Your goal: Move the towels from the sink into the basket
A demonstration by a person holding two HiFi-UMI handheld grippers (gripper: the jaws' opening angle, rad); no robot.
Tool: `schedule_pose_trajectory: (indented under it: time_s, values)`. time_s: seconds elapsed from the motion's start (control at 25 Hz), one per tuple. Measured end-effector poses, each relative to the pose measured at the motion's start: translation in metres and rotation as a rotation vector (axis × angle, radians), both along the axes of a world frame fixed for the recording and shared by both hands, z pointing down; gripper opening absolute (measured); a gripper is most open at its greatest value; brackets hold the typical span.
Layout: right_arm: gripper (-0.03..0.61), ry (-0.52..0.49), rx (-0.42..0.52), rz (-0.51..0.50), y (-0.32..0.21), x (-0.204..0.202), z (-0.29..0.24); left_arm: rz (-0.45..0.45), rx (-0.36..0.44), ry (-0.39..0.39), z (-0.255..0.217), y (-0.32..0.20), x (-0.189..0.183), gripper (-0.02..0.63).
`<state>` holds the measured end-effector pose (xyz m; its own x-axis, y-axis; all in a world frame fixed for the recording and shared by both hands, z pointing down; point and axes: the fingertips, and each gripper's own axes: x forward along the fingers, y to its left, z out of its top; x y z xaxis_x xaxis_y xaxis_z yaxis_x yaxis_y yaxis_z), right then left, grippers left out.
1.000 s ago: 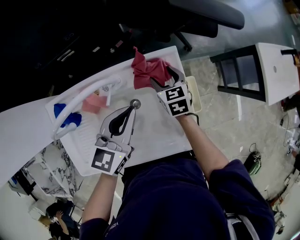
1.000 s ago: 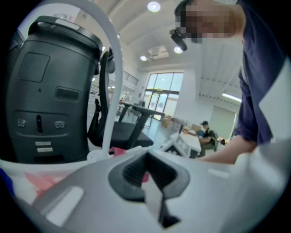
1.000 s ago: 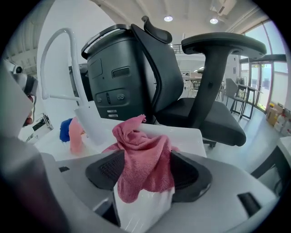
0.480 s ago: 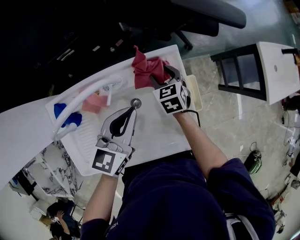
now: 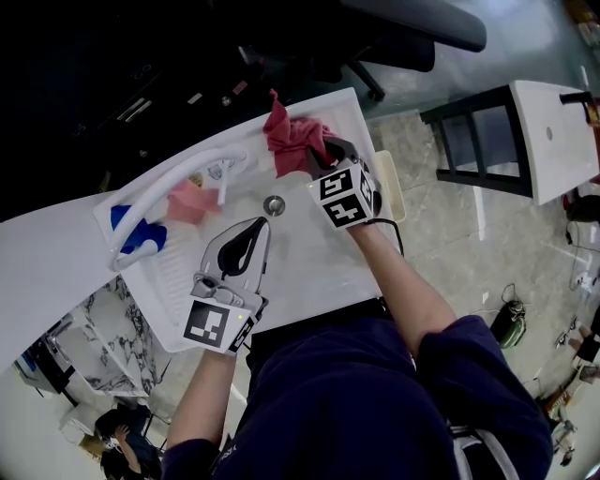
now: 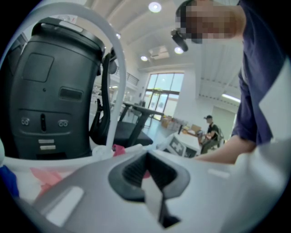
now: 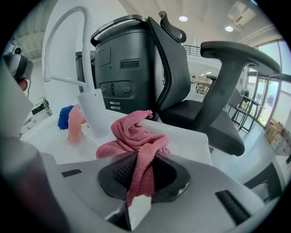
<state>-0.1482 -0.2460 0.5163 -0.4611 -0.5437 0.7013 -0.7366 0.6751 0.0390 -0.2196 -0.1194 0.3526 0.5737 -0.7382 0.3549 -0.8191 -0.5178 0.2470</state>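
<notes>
Just closed on a fold of the red towel [image 7: 136, 136], heaped at the far right corner of the sink [image 5: 309, 262]: right gripper [image 7: 141, 173], pinching it for the lift. Left gripper [image 5: 262, 223] together, empty, parked over the basin, clear of the 2 others, pink towel [image 5: 190, 203] and blue towel [image 5: 127, 225].

A black office chair [image 5: 422, 28] stands well apart from a white-topped table [image 5: 562, 141] (black-framed) at the right.
</notes>
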Motion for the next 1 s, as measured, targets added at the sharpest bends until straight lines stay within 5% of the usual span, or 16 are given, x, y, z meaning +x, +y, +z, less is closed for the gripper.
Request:
schedule_pose_trajectory:
  time_s: [1.0]
  values:
    - [0.055, -0.198, 0.109, -0.041, 0.052, 0.031, -0.102, -0.053, 0.091, -0.008, -0.033, 0.036, 0.027, 0.003]
